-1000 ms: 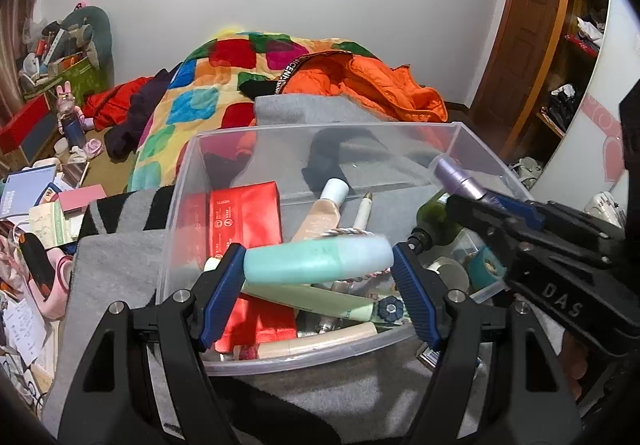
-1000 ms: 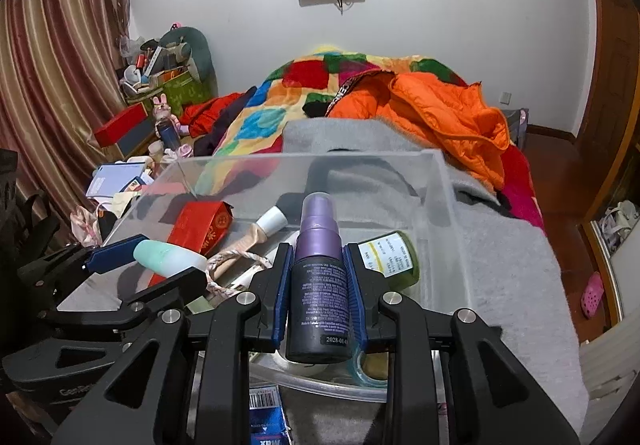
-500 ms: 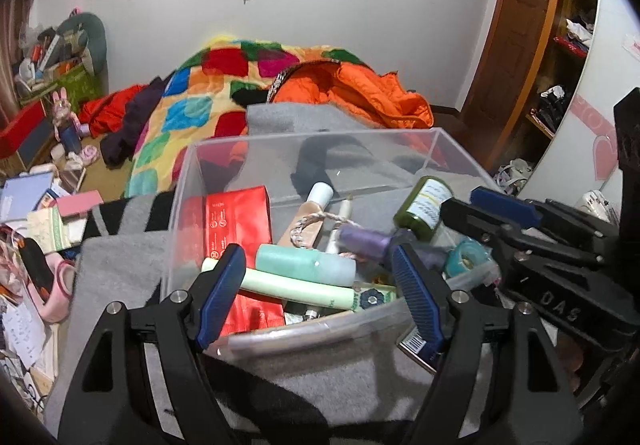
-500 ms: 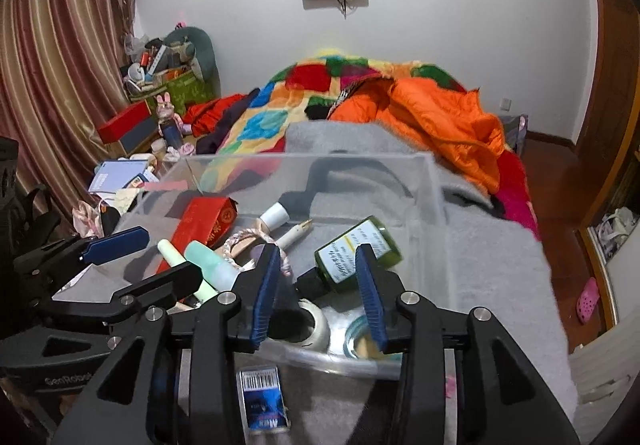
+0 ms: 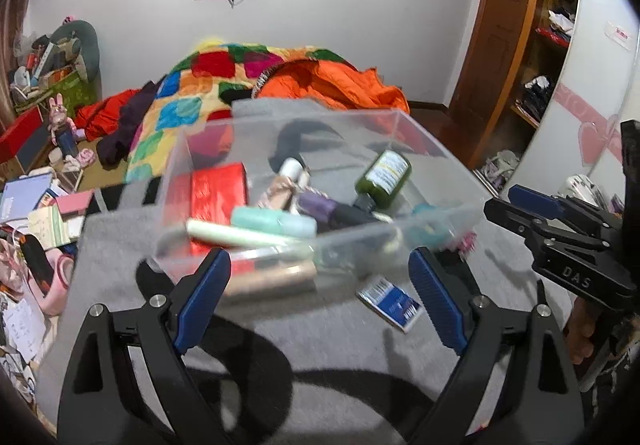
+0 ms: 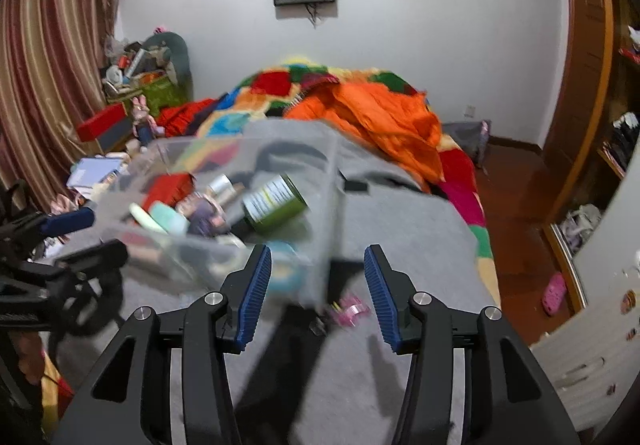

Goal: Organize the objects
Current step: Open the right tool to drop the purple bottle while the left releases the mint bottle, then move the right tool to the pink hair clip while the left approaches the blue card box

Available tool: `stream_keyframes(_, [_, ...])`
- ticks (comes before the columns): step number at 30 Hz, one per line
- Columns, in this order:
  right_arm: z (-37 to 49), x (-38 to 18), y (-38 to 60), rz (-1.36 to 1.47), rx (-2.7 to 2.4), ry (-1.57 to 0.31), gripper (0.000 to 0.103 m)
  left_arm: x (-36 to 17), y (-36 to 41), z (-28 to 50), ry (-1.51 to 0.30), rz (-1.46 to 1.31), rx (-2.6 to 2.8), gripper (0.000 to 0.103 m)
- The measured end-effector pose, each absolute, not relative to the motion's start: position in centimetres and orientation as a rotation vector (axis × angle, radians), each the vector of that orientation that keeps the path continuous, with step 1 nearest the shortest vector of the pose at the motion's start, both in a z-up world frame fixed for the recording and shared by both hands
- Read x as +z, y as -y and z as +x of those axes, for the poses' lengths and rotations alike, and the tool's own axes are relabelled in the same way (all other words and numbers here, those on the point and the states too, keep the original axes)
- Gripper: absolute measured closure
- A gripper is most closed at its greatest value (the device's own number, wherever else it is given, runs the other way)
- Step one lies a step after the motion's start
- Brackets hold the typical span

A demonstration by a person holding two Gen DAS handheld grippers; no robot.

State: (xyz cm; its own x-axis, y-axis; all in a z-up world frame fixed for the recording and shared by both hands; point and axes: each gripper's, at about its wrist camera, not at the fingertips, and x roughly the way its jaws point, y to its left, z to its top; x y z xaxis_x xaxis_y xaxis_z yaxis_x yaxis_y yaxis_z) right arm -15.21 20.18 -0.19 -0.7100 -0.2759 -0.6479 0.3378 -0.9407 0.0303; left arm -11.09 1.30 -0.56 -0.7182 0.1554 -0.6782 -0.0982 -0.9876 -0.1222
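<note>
A clear plastic bin (image 5: 400, 125) stands on the grey blanket (image 5: 320, 345) and holds a teal tube (image 5: 272, 221), a purple spray bottle (image 5: 320, 205), a green bottle (image 5: 384, 177), a red box (image 5: 218, 193) and other cosmetics. My left gripper (image 5: 320, 297) is open and empty, just in front of the bin. My right gripper (image 6: 316, 297) is open and empty, at the bin's (image 6: 332, 181) near right corner; it also shows at the right of the left wrist view (image 5: 540, 213). A blue packet (image 5: 390, 303) and a pink clip (image 6: 348, 311) lie on the blanket.
A bed with a patchwork quilt (image 5: 192, 97) and an orange jacket (image 5: 336, 81) lies behind the bin. Books and clutter (image 5: 36, 205) sit at the left. A wooden door (image 5: 500, 45) and shelves (image 5: 552, 57) stand at the right.
The left gripper let the teal tube go into the bin and the right gripper let the purple bottle go into it. Both grippers opened and drew back from the bin.
</note>
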Motion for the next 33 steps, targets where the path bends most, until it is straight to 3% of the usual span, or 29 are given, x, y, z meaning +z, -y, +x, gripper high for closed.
stream_keyframes(13, [-16.6,-5.5,-21.3,1.162,-2.592,-0.191,0.058,-6.0,-5.7,-12.2,0.013,-1.319,2.615,0.012])
stream_keyframes(22, [-18.0,-6.7,-20.7,1.203,-2.532,-0.273,0.059,-6.8,-6.3,-13.6,0.081,-1.362,2.623,0.012])
stream_keyframes(27, [-17.8,-7.0,-20.4,1.182,-2.506,-0.284,0.075,-7.1,-7.0,-13.5,0.042,-1.347,2.675,0.024])
stream_keyframes(29, [-17.6,-7.1,-20.3,1.171,-2.517,-0.295,0.077,-7.1,-7.0,-13.4,0.033,-1.338,2.682,0.028])
stream_keyframes(33, [-17.1,-7.0,-20.5,1.164,-2.529,-0.274,0.079,-7.0,-6.6,-13.3,0.049,-1.323,2.687,0.048])
